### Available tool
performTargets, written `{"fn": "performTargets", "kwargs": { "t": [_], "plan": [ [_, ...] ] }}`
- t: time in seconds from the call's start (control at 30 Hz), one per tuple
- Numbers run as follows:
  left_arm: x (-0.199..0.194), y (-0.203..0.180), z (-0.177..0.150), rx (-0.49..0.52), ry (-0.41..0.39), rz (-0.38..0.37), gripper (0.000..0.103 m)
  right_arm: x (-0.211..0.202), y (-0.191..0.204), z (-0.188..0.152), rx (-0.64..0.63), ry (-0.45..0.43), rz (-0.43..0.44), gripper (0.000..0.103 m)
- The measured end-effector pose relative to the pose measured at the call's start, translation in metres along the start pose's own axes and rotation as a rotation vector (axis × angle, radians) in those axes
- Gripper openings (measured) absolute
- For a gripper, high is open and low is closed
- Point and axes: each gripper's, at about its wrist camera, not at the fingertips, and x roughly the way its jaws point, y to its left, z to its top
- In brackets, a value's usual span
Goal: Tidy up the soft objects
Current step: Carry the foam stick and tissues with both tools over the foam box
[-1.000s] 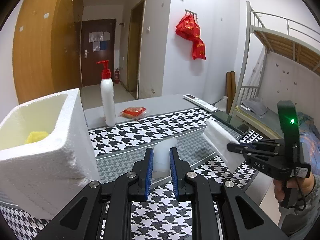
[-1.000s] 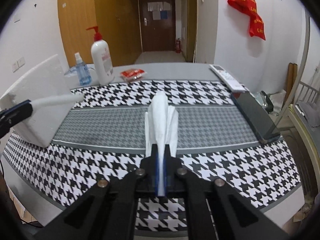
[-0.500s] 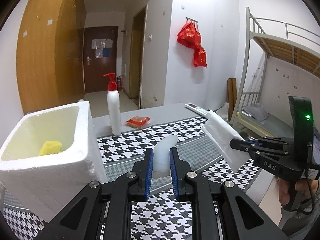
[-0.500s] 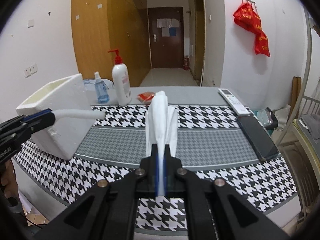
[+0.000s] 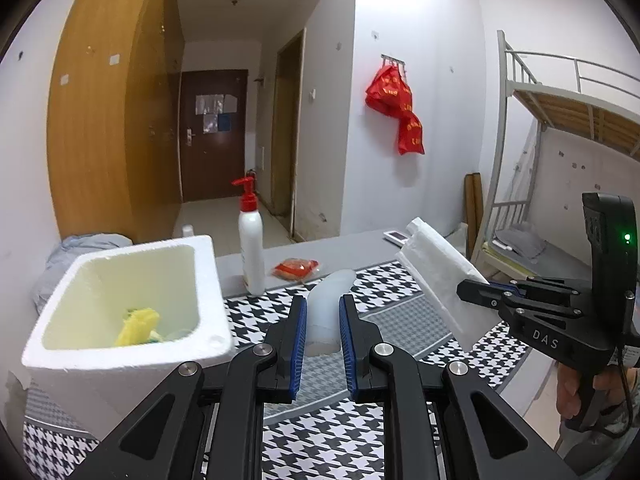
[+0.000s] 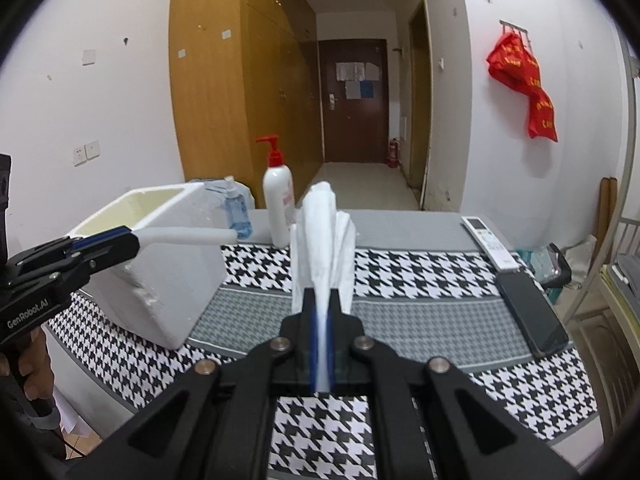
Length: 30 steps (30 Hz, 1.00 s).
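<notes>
My left gripper [image 5: 323, 322] is shut on a white foam strip [image 5: 327, 312] that sticks out ahead of the blue pads, held in the air to the right of the white foam box [image 5: 132, 344]. The same foam strip [image 6: 188, 235] reaches past the foam box [image 6: 160, 280] in the right wrist view. Inside the box lies a yellow soft piece [image 5: 138, 326]. My right gripper [image 6: 321, 320] is shut on a folded white cloth [image 6: 320, 240] that stands up from its pads above the table. From the left wrist view, that white cloth [image 5: 436, 276] hangs right of centre.
A houndstooth cloth covers the table [image 6: 420, 280]. A white pump bottle [image 5: 251, 252], a red packet [image 5: 296, 269] and a blue spray bottle [image 6: 236, 216] stand at the back. A remote [image 6: 490, 244] and a phone [image 6: 532, 316] lie at the right edge.
Both grippers have risen with their loads. The foam box's inside and the yellow piece in it now show more fully in the left wrist view.
</notes>
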Motion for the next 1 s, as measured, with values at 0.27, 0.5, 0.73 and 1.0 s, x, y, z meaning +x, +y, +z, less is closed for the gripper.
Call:
{"fn": "performTargets", "kwargs": {
  "t": [0.27, 0.5, 0.73, 1.0],
  "plan": [
    [-0.009, 0.011, 0.010, 0.001, -0.035, 0.026, 0.018, -0.004, 0.012, 0.014, -0.025, -0.037, 0.041, 0.006],
    [-0.017, 0.023, 0.018, -0.011, -0.062, 0.049, 0.018, -0.005, 0.017, 0.023, -0.019, -0.068, 0.066, 0.006],
    [-0.025, 0.037, 0.023, -0.025, -0.085, 0.086, 0.018, 0.000, 0.028, 0.030, -0.041, -0.080, 0.105, 0.006],
    [-0.033, 0.053, 0.024, -0.043, -0.102, 0.140, 0.018, 0.008, 0.045, 0.035, -0.067, -0.087, 0.160, 0.006]
  ]
}}
